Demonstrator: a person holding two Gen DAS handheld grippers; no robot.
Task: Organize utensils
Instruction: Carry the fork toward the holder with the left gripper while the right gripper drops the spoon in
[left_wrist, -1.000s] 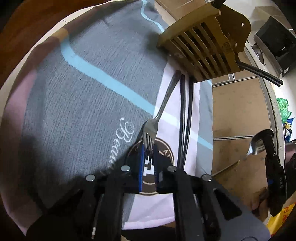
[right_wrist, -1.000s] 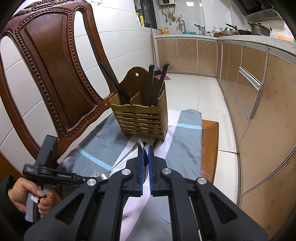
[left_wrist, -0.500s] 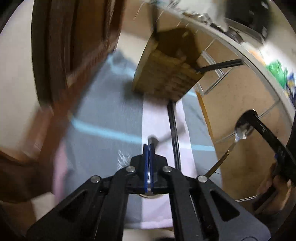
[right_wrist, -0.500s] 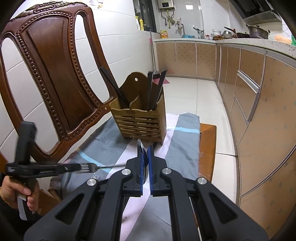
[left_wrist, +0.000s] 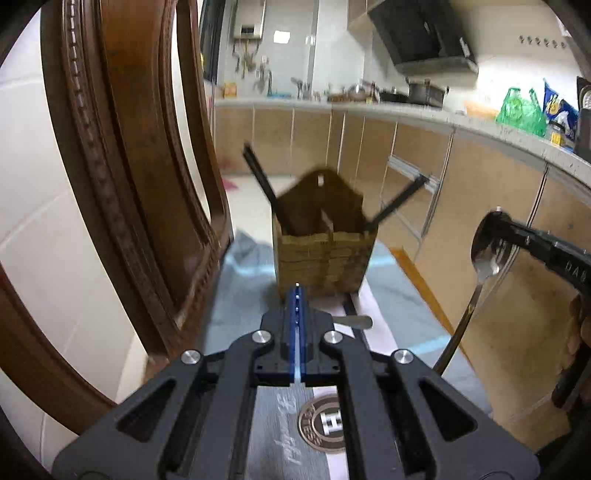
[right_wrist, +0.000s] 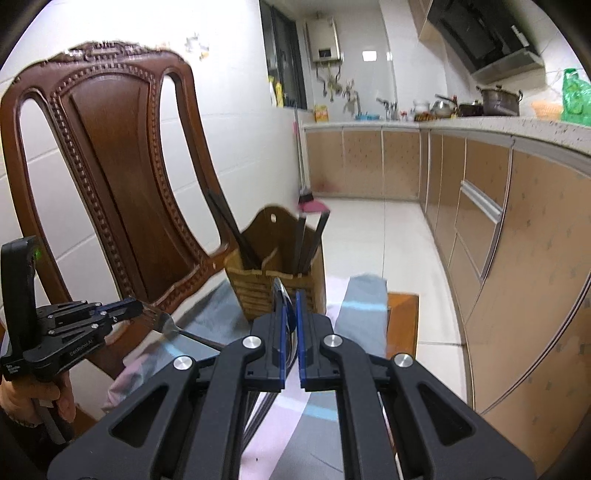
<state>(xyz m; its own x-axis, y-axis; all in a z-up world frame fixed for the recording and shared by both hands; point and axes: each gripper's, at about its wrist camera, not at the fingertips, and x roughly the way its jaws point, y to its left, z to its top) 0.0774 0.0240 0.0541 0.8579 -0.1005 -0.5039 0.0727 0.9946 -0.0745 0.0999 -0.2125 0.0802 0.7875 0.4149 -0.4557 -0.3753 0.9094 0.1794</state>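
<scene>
Two grippers each clamp one metal utensil; the left gripper (right_wrist: 138, 308) is closed on the tines of a fork (right_wrist: 162, 320), whose slim handle runs sideways past the jaws, above the striped cloth (right_wrist: 358, 295); the right gripper (right_wrist: 289, 302) is closed on the bowl of a spoon (left_wrist: 487, 254), handle hanging down below the jaws; both grippers tilt slightly downward, hand-held; beyond both sets of jaws stands a slatted wooden holder (right_wrist: 266, 291) with black chopsticks (right_wrist: 306, 240) upright inside.
</scene>
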